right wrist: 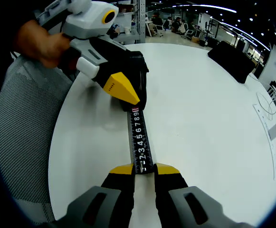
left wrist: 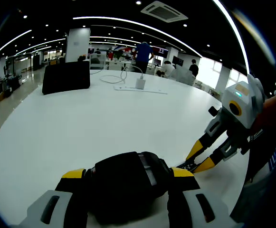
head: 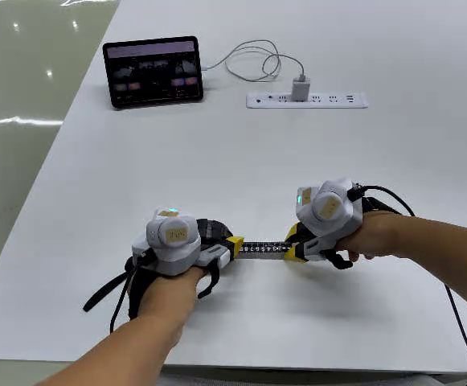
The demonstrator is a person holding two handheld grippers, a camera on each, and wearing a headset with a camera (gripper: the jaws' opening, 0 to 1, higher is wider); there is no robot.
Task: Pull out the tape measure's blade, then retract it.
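Between the two sets of fingers, a short run of blade [right wrist: 138,137] is out over the bench [head: 217,145].
Fingers of the left gripper [left wrist: 128,173] clamp the black tape measure case [left wrist: 128,190]; the blade runs from it to the right gripper [right wrist: 143,168], whose fingers pinch its tip almost closed. Best to pull straight along the blade, case steady, pinch firm, so it cannot snap back into the case.

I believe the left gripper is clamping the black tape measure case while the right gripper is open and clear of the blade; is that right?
Not quite. The right gripper is shut on the end of the blade, as the right gripper view shows. The left gripper does clamp the black tape measure case.
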